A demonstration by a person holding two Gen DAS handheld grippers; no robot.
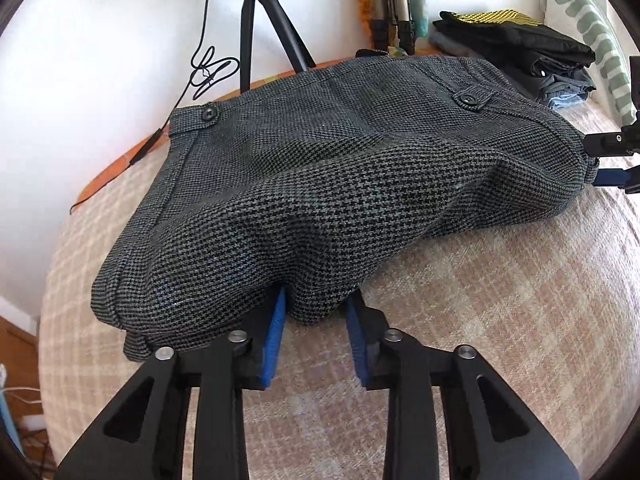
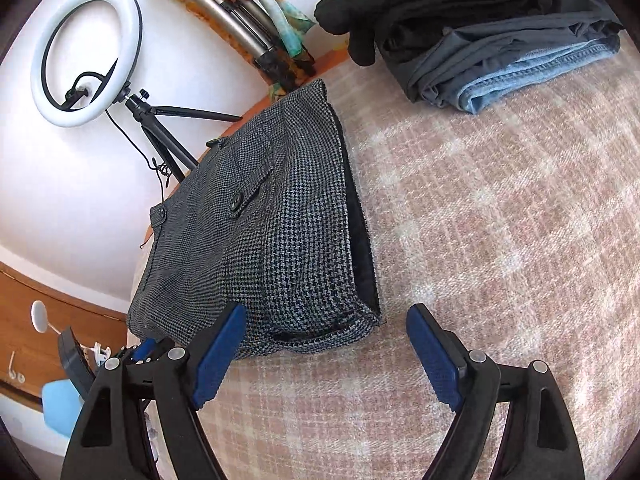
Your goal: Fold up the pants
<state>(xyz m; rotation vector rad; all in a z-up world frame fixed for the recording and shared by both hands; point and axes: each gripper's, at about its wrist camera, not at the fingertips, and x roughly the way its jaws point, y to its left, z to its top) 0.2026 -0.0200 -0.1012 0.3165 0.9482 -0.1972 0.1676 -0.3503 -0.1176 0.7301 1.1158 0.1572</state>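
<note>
The grey houndstooth pants (image 1: 320, 168) lie folded in a bundle on the pink checked bed cover (image 1: 500, 320). My left gripper (image 1: 316, 312) is closed on a fold of the near edge of the pants, with the cloth bulging between its blue pads. In the right wrist view the pants (image 2: 280, 232) lie left of centre. My right gripper (image 2: 326, 320) is open and empty; its left finger (image 2: 220, 344) touches the pants' near corner and its right finger (image 2: 432, 356) is over bare cover. The right gripper also shows at the right edge of the left wrist view (image 1: 616, 160).
A stack of folded clothes (image 2: 500, 40), black on top and blue denim beneath, sits at the far end of the bed. A ring light (image 2: 86, 56) on a black tripod (image 1: 264, 28) stands by the white wall. A striped pillow (image 1: 588, 28) lies at far right.
</note>
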